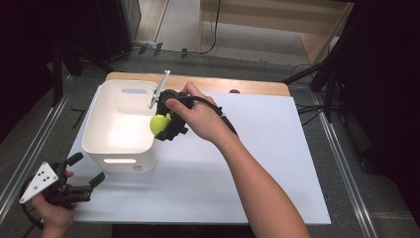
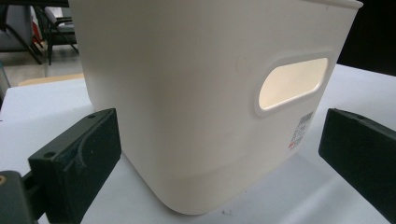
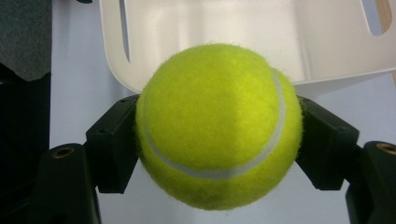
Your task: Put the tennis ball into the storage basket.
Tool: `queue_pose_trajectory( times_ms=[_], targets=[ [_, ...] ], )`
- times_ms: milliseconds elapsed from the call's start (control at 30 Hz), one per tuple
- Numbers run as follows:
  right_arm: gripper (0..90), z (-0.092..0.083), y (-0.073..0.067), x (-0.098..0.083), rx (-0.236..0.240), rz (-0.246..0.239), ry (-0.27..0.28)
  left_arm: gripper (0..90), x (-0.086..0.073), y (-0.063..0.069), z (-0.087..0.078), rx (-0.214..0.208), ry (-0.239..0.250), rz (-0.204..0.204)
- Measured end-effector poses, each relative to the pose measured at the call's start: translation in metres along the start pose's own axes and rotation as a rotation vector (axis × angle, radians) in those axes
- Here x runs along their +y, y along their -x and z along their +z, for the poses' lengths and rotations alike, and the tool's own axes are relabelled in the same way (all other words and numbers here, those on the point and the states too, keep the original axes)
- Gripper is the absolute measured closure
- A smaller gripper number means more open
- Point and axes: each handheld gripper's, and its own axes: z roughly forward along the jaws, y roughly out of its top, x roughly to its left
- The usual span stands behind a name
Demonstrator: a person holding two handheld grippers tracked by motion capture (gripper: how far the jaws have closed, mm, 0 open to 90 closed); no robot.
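Your right tongs clamp the ball across its middle, just over the bin's right rim; it is light, springy and fuzzy, so the felt grips well and a firm squeeze at the widest part suits it; your left tongs stand wide, holding nothing, near the bin's front corner on the table.

One tennis ball; one white bin; two grippers: left, right.
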Motion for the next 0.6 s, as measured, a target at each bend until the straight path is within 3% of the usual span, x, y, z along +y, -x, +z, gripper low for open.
queue_pose_trajectory(
  times_ms=[600],
  targets=[
    [23.3, 0.008, 0.001, 0.019, 0.007, -0.014, 0.016, 0.0, 0.0, 0.0, 0.0, -0.003, -0.002, 0.001]
  ],
)
